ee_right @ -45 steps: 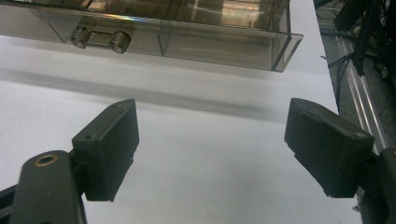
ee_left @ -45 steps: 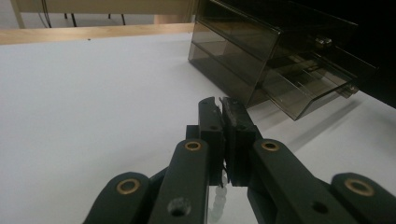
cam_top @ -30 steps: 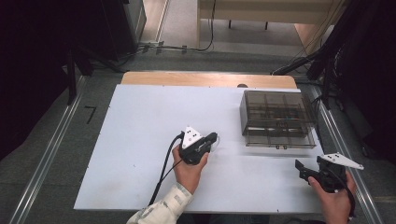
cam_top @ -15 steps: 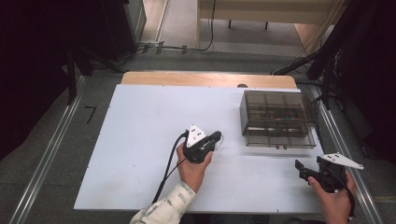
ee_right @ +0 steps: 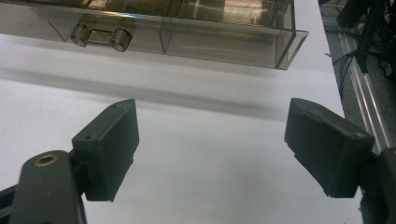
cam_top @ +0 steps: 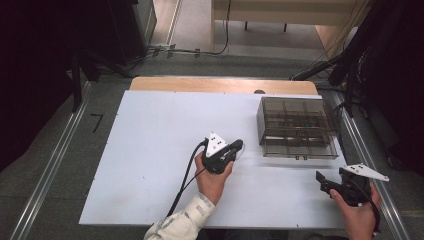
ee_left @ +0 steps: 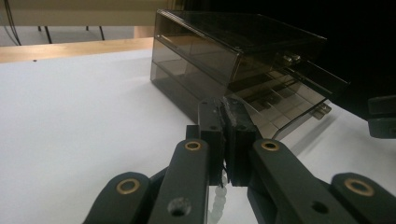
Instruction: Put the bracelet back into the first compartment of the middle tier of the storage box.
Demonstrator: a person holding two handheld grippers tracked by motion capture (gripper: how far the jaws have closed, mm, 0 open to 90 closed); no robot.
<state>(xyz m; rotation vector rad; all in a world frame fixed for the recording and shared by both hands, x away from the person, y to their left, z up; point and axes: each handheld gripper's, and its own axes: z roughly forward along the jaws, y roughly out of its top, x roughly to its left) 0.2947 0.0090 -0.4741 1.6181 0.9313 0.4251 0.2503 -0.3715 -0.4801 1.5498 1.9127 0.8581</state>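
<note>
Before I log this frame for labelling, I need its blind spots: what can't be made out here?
- White beaded thing in the left claw: the jaws cover most of it in the left gripper view; what it is cannot be told.
- Smoky plastic organizer box: dark tinted walls hide any contents in the high view.
- Box latch: blurred; the top edge of the right gripper view crops the box above it.
- Right claw: open, holding nothing.
</note>
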